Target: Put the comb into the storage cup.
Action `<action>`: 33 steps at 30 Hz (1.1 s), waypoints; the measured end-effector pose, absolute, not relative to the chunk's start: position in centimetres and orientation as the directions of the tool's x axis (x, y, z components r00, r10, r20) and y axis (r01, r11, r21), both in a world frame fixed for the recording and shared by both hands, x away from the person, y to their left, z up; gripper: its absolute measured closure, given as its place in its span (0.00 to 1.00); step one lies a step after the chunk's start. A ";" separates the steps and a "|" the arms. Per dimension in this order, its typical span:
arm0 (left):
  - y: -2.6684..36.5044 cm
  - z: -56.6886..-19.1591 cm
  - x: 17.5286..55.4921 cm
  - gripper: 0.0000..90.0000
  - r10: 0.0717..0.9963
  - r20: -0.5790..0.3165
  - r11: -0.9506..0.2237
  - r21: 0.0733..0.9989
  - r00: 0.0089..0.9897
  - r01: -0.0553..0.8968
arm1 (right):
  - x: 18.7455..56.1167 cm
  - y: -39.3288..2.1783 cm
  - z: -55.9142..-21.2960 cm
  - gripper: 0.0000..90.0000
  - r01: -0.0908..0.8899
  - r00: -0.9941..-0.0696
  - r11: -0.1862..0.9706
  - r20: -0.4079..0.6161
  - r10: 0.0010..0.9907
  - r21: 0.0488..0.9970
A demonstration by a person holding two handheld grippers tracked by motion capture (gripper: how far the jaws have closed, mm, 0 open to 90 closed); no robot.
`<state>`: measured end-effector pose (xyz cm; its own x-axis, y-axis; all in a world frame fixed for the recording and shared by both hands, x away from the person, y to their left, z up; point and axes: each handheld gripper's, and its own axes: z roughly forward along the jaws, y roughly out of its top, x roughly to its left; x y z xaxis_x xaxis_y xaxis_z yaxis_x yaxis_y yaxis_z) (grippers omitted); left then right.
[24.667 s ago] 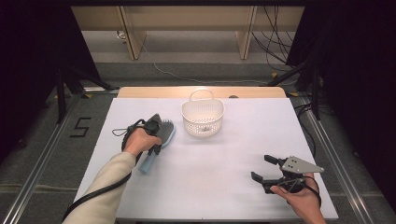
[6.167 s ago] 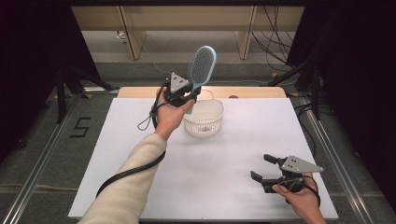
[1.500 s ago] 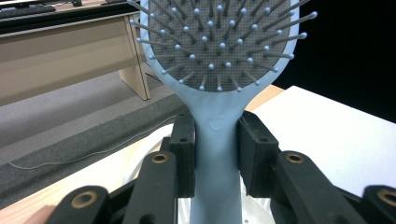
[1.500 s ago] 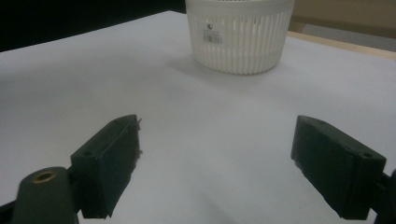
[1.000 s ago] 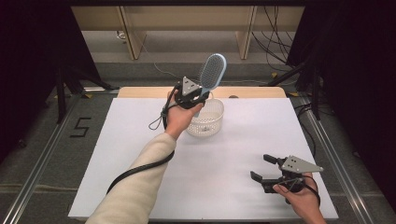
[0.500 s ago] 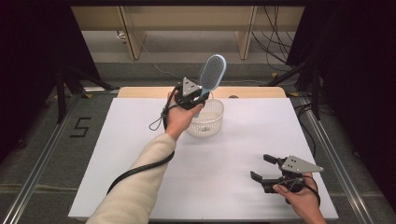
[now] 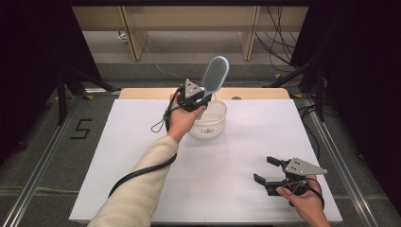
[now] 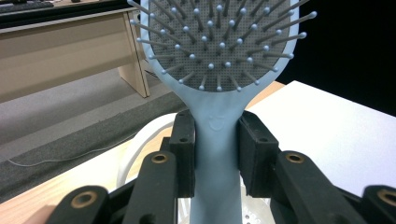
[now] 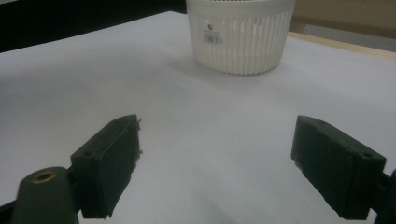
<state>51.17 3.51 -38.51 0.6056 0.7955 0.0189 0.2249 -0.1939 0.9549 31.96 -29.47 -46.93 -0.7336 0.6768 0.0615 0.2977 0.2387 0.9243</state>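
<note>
Right gripper (image 7: 265,171) at 5 o'clock on white table (image 7: 236,156), resting low in person's hand, jaws spread wide, nothing between them. Left gripper (image 7: 201,100) raised at 12 o'clock, jaws clenched on handle of light-blue paddle hairbrush (image 7: 215,75); brush upright, tilted right, bristled head above white slotted plastic basket (image 7: 210,124). Basket stands just beneath gripper, near table's far edge.

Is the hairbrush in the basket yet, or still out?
Out: the left claw grips the hairbrush by its handle, head up, above the basket.
</note>
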 end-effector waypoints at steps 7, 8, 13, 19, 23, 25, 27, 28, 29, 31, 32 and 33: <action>3.5 -38.8 51.2 0.77 0.796 0.018 -0.196 0.953 0.606 0.230 | 32.0 -29.5 -46.9 0.18 0.296 -0.734 0.241 0.059 0.676 0.924; 3.5 -38.8 51.2 0.77 0.796 0.018 -0.196 0.953 0.605 0.230 | 31.9 -29.5 -46.9 0.18 0.300 -0.734 0.241 0.062 0.676 0.923; 3.5 -38.9 51.2 0.77 0.796 0.017 -0.196 0.953 0.605 0.231 | 32.0 -29.5 -46.9 0.18 0.300 -0.734 0.243 0.061 0.677 0.922; 3.5 -38.8 51.2 0.77 0.796 0.018 -0.196 0.953 0.605 0.231 | 31.9 -29.5 -46.9 0.18 0.300 -0.734 0.243 0.061 0.676 0.923; 3.5 -38.9 51.3 0.77 0.796 0.017 -0.199 0.952 0.606 0.233 | 32.0 -29.4 -46.9 0.18 0.299 -0.734 0.241 0.062 0.676 0.923; 3.5 -38.9 51.3 0.77 0.796 0.017 -0.199 0.952 0.605 0.234 | 31.9 -29.5 -46.9 0.18 0.300 -0.735 0.246 0.059 0.676 0.922; 3.5 -39.0 51.3 0.77 0.795 0.017 -0.199 0.952 0.606 0.234 | 31.9 -29.5 -46.9 0.18 0.300 -0.734 0.243 0.061 0.676 0.923; 3.5 -39.0 51.3 0.77 0.795 0.018 -0.199 0.952 0.606 0.234 | 31.9 -29.4 -46.9 0.18 0.299 -0.735 0.241 0.062 0.676 0.923; 3.5 -39.0 51.3 0.77 0.795 0.016 -0.199 0.952 0.606 0.235 | 31.9 -29.4 -46.9 0.18 0.299 -0.735 0.241 0.061 0.675 0.923; 3.5 -39.1 51.3 0.77 0.796 0.015 -0.197 0.952 0.606 0.234 | 31.9 -29.5 -46.9 0.18 0.301 -0.735 0.246 0.059 0.676 0.921; 3.5 -39.1 51.3 0.77 0.796 0.015 -0.197 0.952 0.605 0.235 | 31.9 -29.5 -46.9 0.18 0.301 -0.735 0.247 0.059 0.675 0.921; 3.5 -39.1 51.3 0.77 0.796 0.017 -0.198 0.952 0.605 0.235 | 31.9 -29.5 -46.9 0.18 0.301 -0.735 0.247 0.059 0.675 0.921</action>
<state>51.34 3.50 -39.08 0.6048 0.7962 0.0168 0.2348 -0.1984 0.9516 31.94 -29.47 -46.92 -0.7354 0.6751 0.0592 0.3009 0.2470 0.9211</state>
